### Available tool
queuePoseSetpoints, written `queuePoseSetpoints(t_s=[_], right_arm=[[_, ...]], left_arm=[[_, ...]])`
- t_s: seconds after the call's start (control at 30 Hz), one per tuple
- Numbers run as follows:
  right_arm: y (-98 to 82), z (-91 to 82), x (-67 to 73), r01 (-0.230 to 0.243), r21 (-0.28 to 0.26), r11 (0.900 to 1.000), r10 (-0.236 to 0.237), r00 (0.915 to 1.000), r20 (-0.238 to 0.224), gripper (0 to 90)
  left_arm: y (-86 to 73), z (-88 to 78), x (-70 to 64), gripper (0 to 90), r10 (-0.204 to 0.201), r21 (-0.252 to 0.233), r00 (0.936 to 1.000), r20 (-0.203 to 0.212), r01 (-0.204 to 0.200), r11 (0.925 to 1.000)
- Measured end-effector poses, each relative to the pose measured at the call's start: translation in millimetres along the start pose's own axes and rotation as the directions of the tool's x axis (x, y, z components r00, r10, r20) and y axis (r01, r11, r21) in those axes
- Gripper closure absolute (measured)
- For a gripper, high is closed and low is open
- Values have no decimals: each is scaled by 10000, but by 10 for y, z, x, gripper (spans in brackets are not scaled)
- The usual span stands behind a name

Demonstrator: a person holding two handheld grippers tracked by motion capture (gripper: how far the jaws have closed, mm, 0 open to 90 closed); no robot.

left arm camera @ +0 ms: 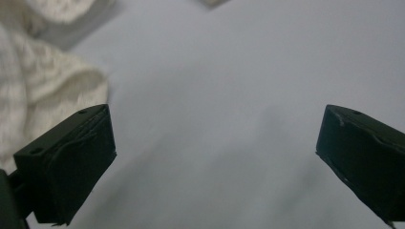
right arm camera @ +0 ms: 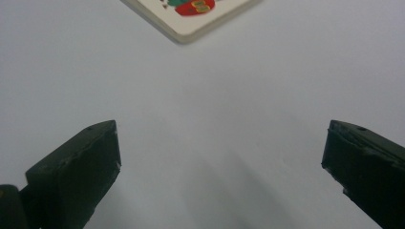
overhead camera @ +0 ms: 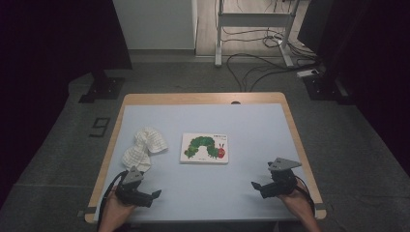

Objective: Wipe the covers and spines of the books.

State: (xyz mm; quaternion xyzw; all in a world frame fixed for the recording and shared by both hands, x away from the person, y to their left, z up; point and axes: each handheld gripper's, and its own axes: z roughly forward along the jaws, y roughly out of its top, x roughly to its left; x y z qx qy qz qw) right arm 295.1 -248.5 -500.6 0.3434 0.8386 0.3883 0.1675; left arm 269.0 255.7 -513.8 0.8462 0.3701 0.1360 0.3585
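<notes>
I hold two grippers low over a pale blue table (overhead camera: 203, 188), one in each hand, at its near edge. My left gripper (overhead camera: 155, 195) has its jaws spread wide with nothing between them; a crumpled white cloth (overhead camera: 143, 147) lies just beyond it, to its left. My right gripper (overhead camera: 255, 185) is also wide and empty. A caterpillar picture book (overhead camera: 204, 148) lies flat mid-table, ahead of both grippers and well apart from each.

Table (overhead camera: 203, 99) with wooden rim and pale blue top. A crumpled white cloth (overhead camera: 143, 147) lies at left. A caterpillar book (overhead camera: 204, 148) lies flat near the centre, just beside the cloth.
</notes>
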Motion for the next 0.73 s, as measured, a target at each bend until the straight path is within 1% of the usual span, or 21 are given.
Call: queuePoseSetpoints(t_s=[0.13, 0.17, 0.2, 0.23, 0.3, 0.33, 0.43, 0.47, 0.53, 0.73], right_arm=[[-131, -7, -40, -191, 139, 9997, 189, 9998, 107, 0], [-131, -7, -40, -191, 139, 9997, 189, 9998, 107, 0], [-161, -1, -51, -235, 152, 9996, 232, 9996, 148, 0], [-213, 14, -72, -309, 227, 9993, 305, 9993, 193, 0], [-287, 51, -96, -459, 356, 9983, 451, 9987, 238, 0], [-308, 62, -101, -513, 397, 9979, 503, 9984, 268, 0], [-378, 110, -122, -622, 554, 9965, 607, 9977, 288, 0], [-376, 111, -123, -659, 588, 9961, 643, 9975, 290, 8], [-369, 123, -111, -554, 736, 9957, 533, 9982, 292, 0], [-378, 125, -112, -536, 671, 9963, 515, 9981, 328, 0]], left_arm=[[-128, 14, 22, 0, -99, 299, 9997, -230, 106, 9995], [-128, 14, 22, 0, -99, 299, 9997, -230, 106, 9995], [-169, 24, 33, 0, -161, 421, 9995, -262, 171, 9990], [-172, 26, 40, 0, -208, 450, 9996, -202, 217, 9987], [-169, 23, 40, 0, -220, 422, 9995, -247, 230, 9988], [-166, 38, 38, 0, -220, 544, 9994, -261, 234, 9982], [-165, 45, 20, 0, -83, 608, 9991, -409, 108, 9981], [-165, 46, 18, 0, -83, 610, 9991, -412, 108, 9981], [-166, 47, 17, 0, -78, 611, 9991, -416, 103, 9981], [-170, 48, 12, 0, -65, 589, 9990, -450, 92, 9982]])
